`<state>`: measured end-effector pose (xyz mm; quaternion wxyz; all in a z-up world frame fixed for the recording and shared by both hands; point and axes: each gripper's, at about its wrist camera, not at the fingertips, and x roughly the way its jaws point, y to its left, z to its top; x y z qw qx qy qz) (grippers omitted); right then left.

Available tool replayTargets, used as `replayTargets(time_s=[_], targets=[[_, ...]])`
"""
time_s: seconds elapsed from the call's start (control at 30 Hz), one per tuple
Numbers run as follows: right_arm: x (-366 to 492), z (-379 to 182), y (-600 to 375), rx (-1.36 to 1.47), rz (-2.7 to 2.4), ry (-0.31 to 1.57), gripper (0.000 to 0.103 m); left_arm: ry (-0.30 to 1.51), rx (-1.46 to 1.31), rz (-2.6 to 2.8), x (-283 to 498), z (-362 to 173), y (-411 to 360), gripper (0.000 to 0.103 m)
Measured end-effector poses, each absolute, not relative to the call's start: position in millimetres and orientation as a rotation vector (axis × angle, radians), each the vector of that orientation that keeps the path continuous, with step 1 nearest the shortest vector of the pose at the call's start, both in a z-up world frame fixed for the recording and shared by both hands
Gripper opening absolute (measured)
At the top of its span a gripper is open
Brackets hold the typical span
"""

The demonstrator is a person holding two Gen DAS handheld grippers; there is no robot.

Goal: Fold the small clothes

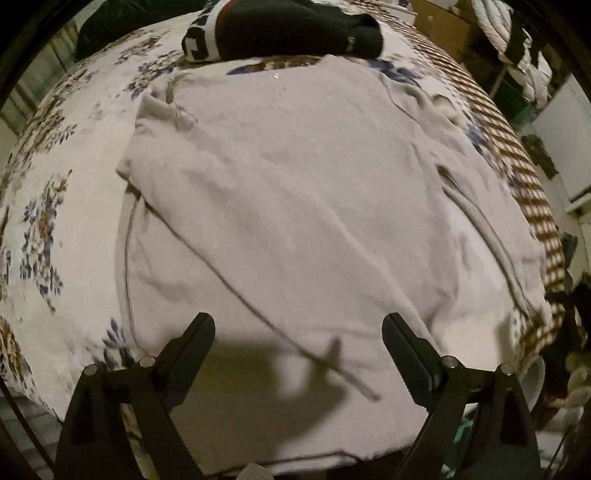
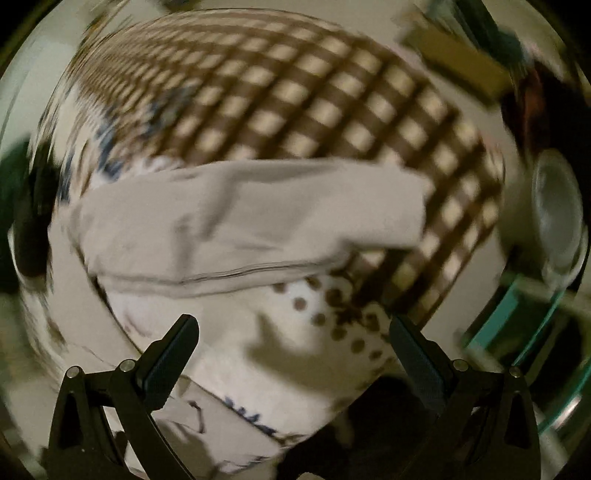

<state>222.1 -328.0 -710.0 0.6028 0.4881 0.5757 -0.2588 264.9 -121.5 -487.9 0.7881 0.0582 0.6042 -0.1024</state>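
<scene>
Pale grey cotton garment (image 1: 295, 206) lies spread flat on the floral bedspread (image 1: 48, 206), partly folded, one diagonal fold edge running from the upper left down toward the near edge between the left gripper's fingers. Left gripper (image 1: 298, 328) hangs over the garment's near hem, pointing steeply down, jaws spread wide with nothing pinched between them; fabric lies below the gap, and I can't tell if the tips touch it. Its shadow falls on the cloth just under the tips. Right gripper (image 2: 294, 330) is also wide apart and empty, over the bed's corner where the dotted sheet (image 2: 332, 317) meets the brown checked cover (image 2: 332, 103); view is motion-blurred. Ahead of it a sleeve or side flap of the same garment (image 2: 240, 221) lies crosswise, long axis left to right in that view, seam edge facing the gripper, clear of the fingers. A dark knit item (image 1: 288, 29) sits at the far end of the bed beyond the garment, apart from it. Key relation: garment body runs away from the left gripper, long axis roughly front to back; the loose flap is on the right side, nearer the right gripper. Likely next grab is that flap, folded inward across the body; left is better placed for the hem.
</scene>
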Motion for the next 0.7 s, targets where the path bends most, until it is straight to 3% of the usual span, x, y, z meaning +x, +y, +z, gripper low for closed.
replayTargets(time_s=[0.2,0.4,0.47,0.5,0.53,0.63,0.7], targets=[[167,-752,-365,1.503,-0.766,1.084,0.103,1.304,0.179,-0.151,301,-507,-126,0.093],[130,-760,-381,1.666,-0.948,0.802,0.101,1.378,0.294,-0.129,306,-548,-136,0.093],[129,-750,-380,1.602,-0.954,0.8,0.077,1.369,0.331,-0.134,300,-552,-140,0.093],[130,-747,-380,1.574,-0.936,0.813,0.047,1.362,0.356,-0.14,294,-552,-142,0.093],[134,-747,-382,1.55,-0.91,0.849,0.035,1.362,0.368,-0.147,290,-552,-143,0.093],[139,-754,-387,1.553,-0.856,0.907,0.035,1.382,0.4,-0.177,269,-553,-143,0.093],[141,-759,-393,1.561,-0.825,0.933,0.043,1.405,0.423,-0.188,254,-557,-142,0.093]])
